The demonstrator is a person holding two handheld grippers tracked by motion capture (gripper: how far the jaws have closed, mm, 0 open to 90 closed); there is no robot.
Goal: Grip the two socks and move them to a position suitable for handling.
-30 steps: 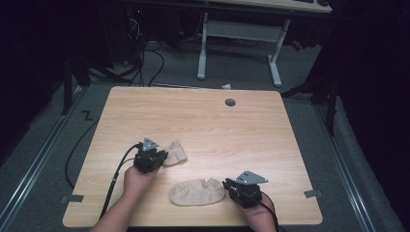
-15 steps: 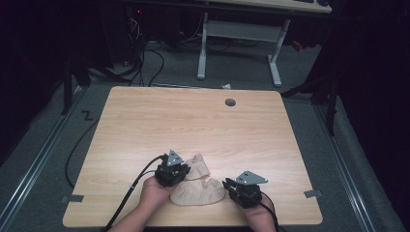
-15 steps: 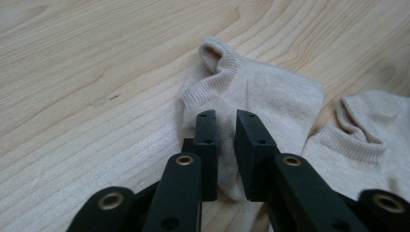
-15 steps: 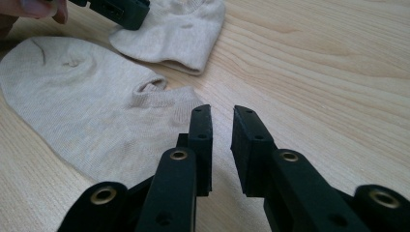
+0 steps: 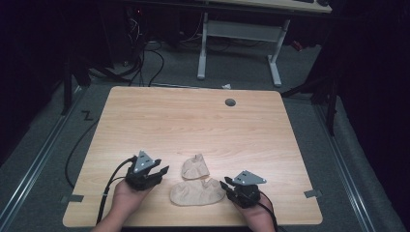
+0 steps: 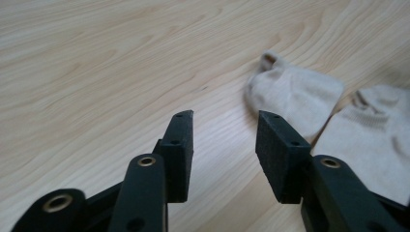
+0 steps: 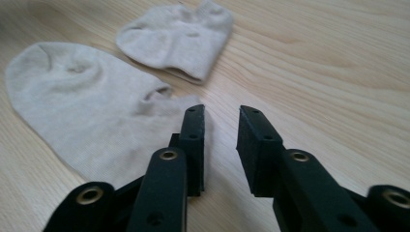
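While both lie flat, 2 socks (image 5: pixel 196 181) between tools (image 5: pixel 162 171).

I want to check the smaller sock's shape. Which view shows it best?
The right gripper view: the smaller sock lies whole and close, its opening edge clear. The left gripper view shows it partly behind a jaw. The high view shows it whole but tiny, beside the larger sock.

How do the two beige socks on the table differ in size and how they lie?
The smaller sock looks shorter and lies farther from the person; the larger sock is longer, stretched out sideways near the table's front edge. The smaller sock looks folded or bunched, the larger sock flat. Both are plain beige and free of either gripper.
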